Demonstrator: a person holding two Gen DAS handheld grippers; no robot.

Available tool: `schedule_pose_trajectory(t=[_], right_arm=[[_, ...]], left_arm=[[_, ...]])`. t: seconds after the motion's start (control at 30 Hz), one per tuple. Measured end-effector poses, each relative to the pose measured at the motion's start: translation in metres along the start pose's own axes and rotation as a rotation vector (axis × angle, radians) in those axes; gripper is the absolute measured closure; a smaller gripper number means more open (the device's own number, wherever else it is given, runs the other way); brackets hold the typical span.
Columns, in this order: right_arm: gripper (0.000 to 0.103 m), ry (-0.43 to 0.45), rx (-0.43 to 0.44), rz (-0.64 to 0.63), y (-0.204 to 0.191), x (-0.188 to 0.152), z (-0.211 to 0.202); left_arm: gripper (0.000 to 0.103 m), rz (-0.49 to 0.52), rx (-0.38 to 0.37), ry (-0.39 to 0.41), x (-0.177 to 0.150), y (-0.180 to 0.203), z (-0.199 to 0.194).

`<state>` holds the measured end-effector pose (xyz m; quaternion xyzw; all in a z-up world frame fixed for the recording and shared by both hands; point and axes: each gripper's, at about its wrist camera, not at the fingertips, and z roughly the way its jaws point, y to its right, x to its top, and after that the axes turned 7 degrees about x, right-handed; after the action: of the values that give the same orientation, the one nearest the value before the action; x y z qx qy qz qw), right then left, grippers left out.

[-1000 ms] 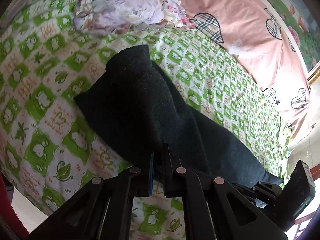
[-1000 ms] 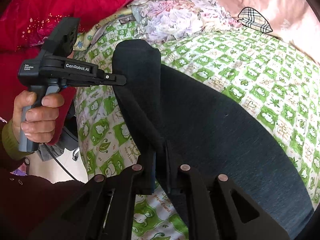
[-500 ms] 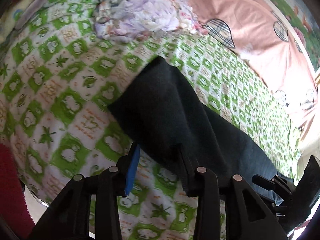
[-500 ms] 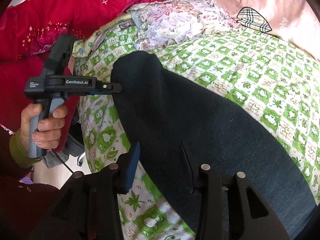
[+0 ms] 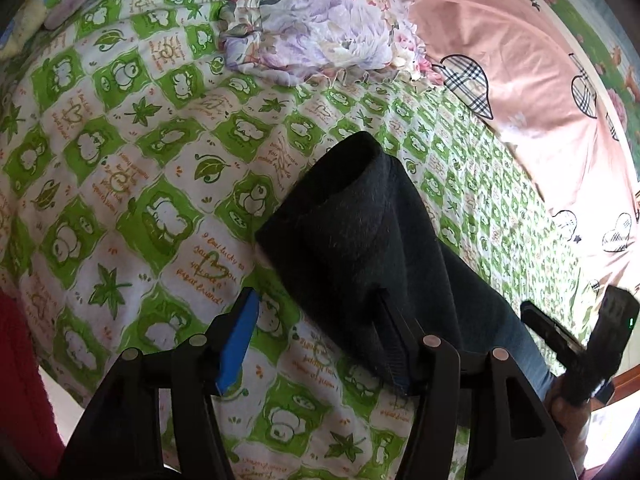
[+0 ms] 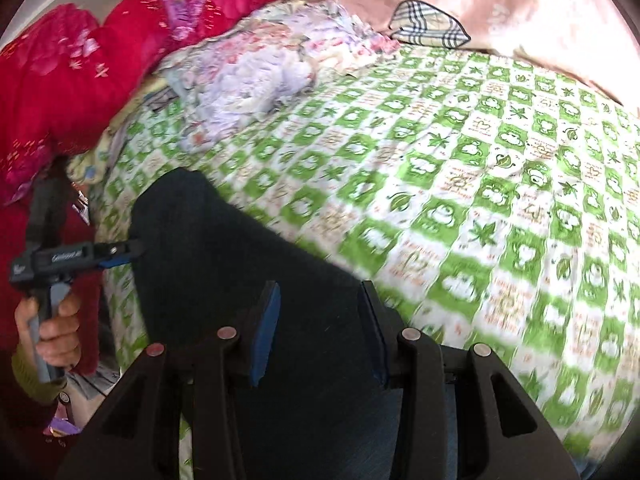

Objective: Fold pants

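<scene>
The dark pants (image 5: pixel 372 240) lie folded on the green checked bedspread (image 5: pixel 132 152), with one rounded end lying farthest from the camera. My left gripper (image 5: pixel 316 336) is open and empty at the near edge of the pants; its right finger rests against the cloth. In the right wrist view the pants (image 6: pixel 248 280) fill the lower middle. My right gripper (image 6: pixel 320 328) is open and empty just above them. The left gripper also shows in the right wrist view (image 6: pixel 120 254), at the left edge of the pants.
A crumpled floral cloth (image 5: pixel 320 28) lies at the far side of the bed. A pink sheet with plaid hearts (image 5: pixel 520 60) covers the far right. A red quilt (image 6: pixel 80 60) is piled at the left. The bed edge is close on the near left.
Both grippers were shut on the pants edge a second ago. Both have opened, let the cloth go, and pulled back. The pants now lie flat on the bed.
</scene>
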<state>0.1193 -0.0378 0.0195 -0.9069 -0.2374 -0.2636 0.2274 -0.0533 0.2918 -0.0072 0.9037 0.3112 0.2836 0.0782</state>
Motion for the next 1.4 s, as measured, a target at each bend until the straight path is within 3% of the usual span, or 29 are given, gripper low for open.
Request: schedule_pose_trajectory(t=[0.13,0.33,0.5,0.67,0.83,0.97,1.1,1.4], right_arm=[[0.061,-0.065,-0.014,-0.01,0.012,0.015,0.025],[0.063,-0.175,0.033,-0.011,0.02,0.014,0.06],[0.087,-0.195,0.06,-0.047,0.011,0.008,0.056],[0.092,-0.133,0.027,-0.121,-0.008,0.01,0.035],[0.094,0.008,-0.08,-0.214,-0.03,0.022,-0.008],[0.094,0.066,-0.206,-0.27,-0.034,0.026,-0.01],[0.095,0.043,-0.242,-0.262,-0.028,0.023,0.015],[0.095,0.009,-0.239,-0.203,-0.014,0.013,0.048]], left_arm=[[0.044,0.015,0.014,-0.003,0.004,0.001,0.01],[0.045,0.022,0.006,-0.009,0.01,0.001,0.025],[0.057,0.053,0.007,-0.002,0.016,0.01,0.035],[0.082,0.073,-0.039,0.042,0.018,0.017,0.02],[0.084,0.081,-0.148,0.131,0.02,0.021,-0.028],[0.084,0.117,-0.212,0.208,0.021,0.025,-0.052],[0.085,0.131,-0.136,0.16,0.024,0.022,-0.024],[0.083,0.185,-0.044,0.095,0.015,0.007,0.028]])
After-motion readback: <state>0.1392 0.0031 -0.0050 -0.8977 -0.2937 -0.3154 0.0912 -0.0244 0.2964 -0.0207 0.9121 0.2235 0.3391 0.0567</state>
